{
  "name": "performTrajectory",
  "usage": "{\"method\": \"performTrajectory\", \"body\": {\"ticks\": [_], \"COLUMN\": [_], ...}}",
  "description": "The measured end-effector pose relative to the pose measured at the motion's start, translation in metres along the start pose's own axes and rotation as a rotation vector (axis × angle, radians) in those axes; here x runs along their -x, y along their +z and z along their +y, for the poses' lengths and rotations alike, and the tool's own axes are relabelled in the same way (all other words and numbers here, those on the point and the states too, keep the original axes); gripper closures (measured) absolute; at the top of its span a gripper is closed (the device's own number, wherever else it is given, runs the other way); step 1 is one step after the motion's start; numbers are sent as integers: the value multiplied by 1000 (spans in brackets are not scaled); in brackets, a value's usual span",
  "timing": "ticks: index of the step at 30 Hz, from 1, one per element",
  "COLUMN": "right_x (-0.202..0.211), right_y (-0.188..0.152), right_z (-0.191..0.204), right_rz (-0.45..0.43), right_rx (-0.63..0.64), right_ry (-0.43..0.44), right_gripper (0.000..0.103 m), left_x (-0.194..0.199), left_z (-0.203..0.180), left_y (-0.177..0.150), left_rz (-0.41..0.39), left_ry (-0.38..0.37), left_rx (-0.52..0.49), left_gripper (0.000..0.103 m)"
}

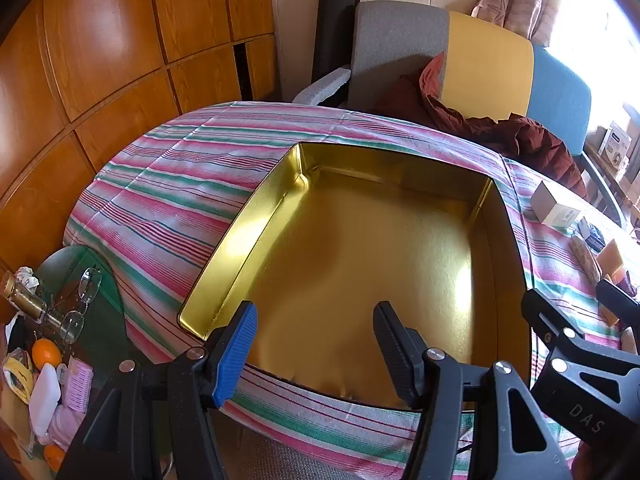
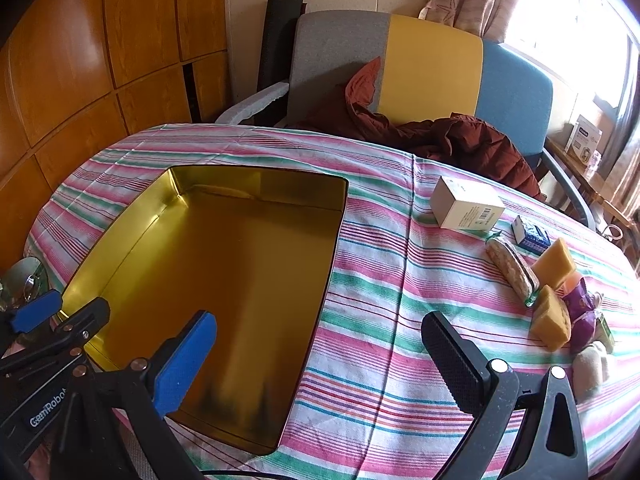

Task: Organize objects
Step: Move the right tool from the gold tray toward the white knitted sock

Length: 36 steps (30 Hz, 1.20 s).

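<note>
An empty gold tin box [image 1: 256,216] lies open on the striped tablecloth [image 1: 168,184]. My left gripper [image 1: 316,340] hovers over the tin's near edge, open with nothing between its blue and black pads. My right gripper [image 2: 320,360] stands wide open above the cloth by the tin's [image 2: 132,232] near right corner, holding nothing. To the right lie a white carton [image 2: 466,202], a small blue packet [image 2: 530,236], a wrapped biscuit pack [image 2: 512,270], two yellow sponges [image 2: 554,264], a purple packet [image 2: 582,308] and a white soft item [image 2: 592,364].
Behind the table stands a grey, yellow and blue chair [image 2: 432,68] with a dark red jacket [image 2: 472,140] draped on it. Wooden panels [image 1: 100,40] line the left wall. A low glass table [image 1: 80,280] at lower left holds spectacles, a bottle and an orange.
</note>
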State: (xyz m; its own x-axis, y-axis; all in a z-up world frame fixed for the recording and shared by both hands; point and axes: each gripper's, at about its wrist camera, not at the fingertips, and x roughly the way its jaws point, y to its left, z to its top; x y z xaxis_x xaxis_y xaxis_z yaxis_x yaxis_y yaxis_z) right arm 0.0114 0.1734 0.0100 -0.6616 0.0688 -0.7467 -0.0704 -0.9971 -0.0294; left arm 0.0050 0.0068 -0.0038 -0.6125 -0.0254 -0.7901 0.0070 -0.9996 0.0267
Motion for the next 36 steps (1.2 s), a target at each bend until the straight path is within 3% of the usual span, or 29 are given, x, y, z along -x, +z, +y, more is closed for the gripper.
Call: {"method": "performTrajectory", "body": {"ticks": [13,17,20,23,26,30,36], "right_x": [6,6,-6,-16,-21,-17,11], "right_y": [-3,-7,-12,-28,-47,-64,-86], "right_z": [-25,-42,-59,-84,-106,-143,-224], "right_rz": [-33,-60,8,70,108,117,51], "right_rx": [-81,-85,-101,-157,-163,-198,-281], "right_ry": [23,-12,30,22,-33,-86,-178], "right_gripper": [0,0,0,0,0,0,0], "left_x": [2,4,6,10,11,17,26], "left_z": [-7,-13,-21,-29,-44,-65,-91], "left_y": [-4,-9,-15,-24,-29,-38,-49], "left_rz": [13,19,12,7,22,38,43], "left_ry": [-30,-91,-178,-275,-325,-375,-436], "left_rx": [-13,-18,-38,-56,-91,-152,-235], "left_gripper": [42,42,42,42,42,42,42]}}
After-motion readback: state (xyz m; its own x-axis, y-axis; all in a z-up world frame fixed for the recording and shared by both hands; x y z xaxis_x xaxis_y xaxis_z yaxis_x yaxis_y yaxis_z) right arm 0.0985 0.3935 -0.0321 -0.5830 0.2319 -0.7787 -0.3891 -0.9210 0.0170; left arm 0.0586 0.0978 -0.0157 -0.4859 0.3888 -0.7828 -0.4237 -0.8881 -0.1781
